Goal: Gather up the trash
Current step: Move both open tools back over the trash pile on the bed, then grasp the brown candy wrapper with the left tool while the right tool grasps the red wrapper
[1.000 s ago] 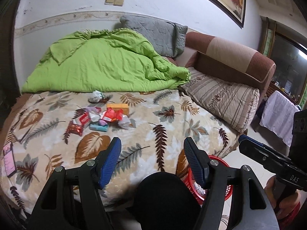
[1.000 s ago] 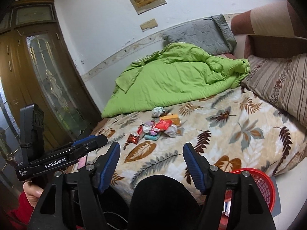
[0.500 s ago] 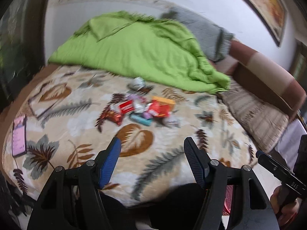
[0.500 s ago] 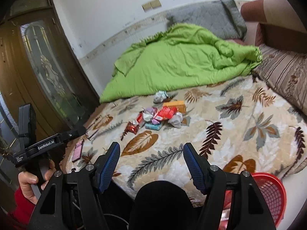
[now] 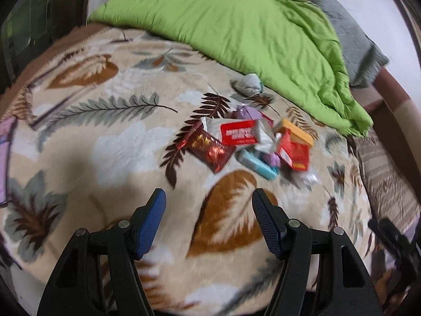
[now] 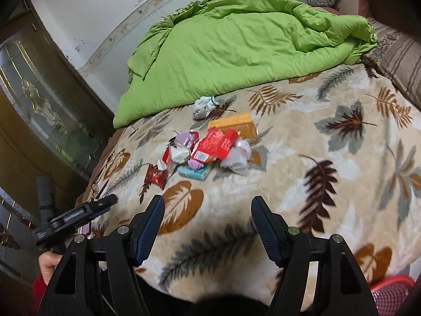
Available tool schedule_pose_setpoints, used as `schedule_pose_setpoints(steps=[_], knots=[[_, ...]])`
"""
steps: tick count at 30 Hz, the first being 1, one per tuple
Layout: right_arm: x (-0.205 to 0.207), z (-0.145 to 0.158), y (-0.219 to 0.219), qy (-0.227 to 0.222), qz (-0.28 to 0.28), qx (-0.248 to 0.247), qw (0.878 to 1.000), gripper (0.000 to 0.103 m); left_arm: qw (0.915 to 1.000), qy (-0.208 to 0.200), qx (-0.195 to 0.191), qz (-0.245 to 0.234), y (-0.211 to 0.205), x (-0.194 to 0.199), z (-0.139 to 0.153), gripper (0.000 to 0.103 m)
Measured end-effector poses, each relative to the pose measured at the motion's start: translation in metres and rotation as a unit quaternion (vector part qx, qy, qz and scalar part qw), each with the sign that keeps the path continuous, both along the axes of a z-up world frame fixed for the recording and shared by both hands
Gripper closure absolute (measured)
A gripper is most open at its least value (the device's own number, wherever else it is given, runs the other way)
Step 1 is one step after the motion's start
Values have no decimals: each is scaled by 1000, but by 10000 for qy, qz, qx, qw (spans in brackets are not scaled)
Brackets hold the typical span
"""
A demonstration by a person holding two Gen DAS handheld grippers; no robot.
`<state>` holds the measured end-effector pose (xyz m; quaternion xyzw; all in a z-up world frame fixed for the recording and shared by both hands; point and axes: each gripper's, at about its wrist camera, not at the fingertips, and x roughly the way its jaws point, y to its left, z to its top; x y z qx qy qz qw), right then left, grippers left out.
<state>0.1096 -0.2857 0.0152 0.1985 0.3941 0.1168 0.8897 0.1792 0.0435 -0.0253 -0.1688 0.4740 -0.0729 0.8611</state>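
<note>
Left gripper (image 5: pixel 208 197) hovering above the leaf-print blanket (image 5: pixel 110 142), blue-padded jaws spread apart with nothing between them. Right gripper (image 6: pixel 206 205) likewise spread wide over the same blanket and gripping nothing. Trash pile (image 5: pixel 250 142) heaped near the middle of the bed, ahead of both grippers and well apart from the fingertips: dark red foil wrapper (image 5: pixel 210 150) at the near left, red-and-white packet (image 5: pixel 238 133) behind it, teal wrapper (image 5: pixel 259 166) and red carton (image 5: pixel 294 152) to the right, orange box (image 6: pixel 234 127) at the back. Crumpled pale wad (image 5: pixel 248 84) lying apart from the pile, just beside the edge of the green quilt (image 5: pixel 250 26). Red basket (image 6: pixel 392 295) at the lower right corner of the right wrist view, beside the bed.
</note>
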Motion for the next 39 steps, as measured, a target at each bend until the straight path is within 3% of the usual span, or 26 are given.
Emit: schedule_pose_setpoints(steps=[6,9,12,15,17,21,28,30,39], knots=[[25,-8,6,100,59,-20,9999,30,9970,418,-157,629,1,61,-35,36],[36,-11,5,129,46,-36,9999,30,9950,547,-109,830,-3,83,-50,46],[50,-12,4,138,-1,-11,9999,30,9930,538,16,1049,-7,97,-62,48],[74,-17,5,230,10,43,9997,31,9939,409,316,971,-14,104,-69,59],[88,-23,6,329,-4,109,9994,41,9944,236,609,827,-20,103,-69,61],[122,-44,6,559,-163,215,9981,43,9935,64,924,659,-27,100,-67,64],[169,-86,23,970,-227,-61,9950,64,9927,-147,1000,654,-26,93,-60,71],[172,-91,27,951,-258,-152,9950,75,9921,-237,1044,651,-27,91,-56,71],[123,-59,27,292,-448,-69,9985,83,9847,-910,1430,413,-48,68,-30,71]])
